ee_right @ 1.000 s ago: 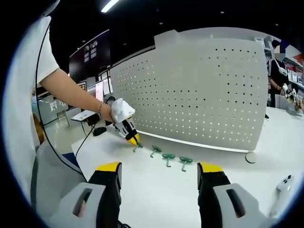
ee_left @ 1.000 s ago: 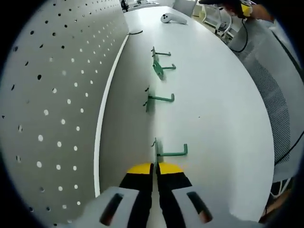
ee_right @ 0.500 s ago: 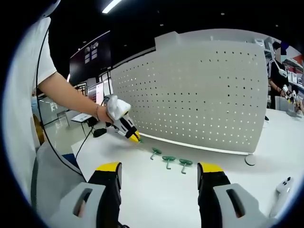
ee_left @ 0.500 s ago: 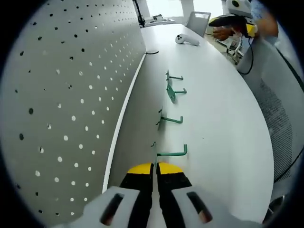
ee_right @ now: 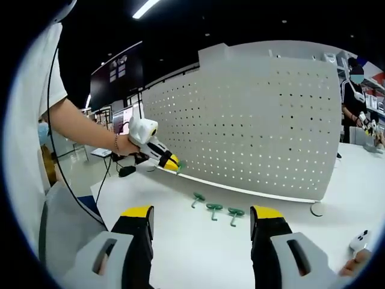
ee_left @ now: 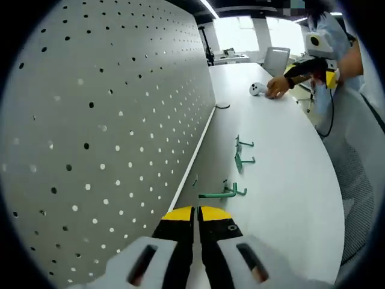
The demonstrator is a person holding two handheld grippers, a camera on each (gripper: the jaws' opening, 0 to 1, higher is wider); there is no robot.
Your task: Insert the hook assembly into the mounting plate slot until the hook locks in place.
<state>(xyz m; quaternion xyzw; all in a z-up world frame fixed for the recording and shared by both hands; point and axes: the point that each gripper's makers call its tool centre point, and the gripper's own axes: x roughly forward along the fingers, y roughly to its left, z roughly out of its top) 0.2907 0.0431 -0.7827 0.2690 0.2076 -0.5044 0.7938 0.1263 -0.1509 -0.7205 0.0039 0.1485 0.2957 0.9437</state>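
Left gripper [ee_left: 197, 212] jaws clenched, pinching a green hook [ee_left: 212, 195] by its base; shaft runs rightward from the tips, held above the white table [ee_left: 283, 180]. Pegboard [ee_left: 108, 120] stands just left of the tips, so the insertion move goes sideways into its holes. Right gripper [ee_right: 200, 224] jaws spread wide, empty, well back. Three spare hooks [ee_right: 214, 210] lie near the board's foot. Target hole and exact grip point hard to make out.

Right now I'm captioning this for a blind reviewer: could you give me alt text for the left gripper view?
The left gripper is shut on a green hook, held up beside the white pegboard. Three more green hooks lie on the white table beyond.
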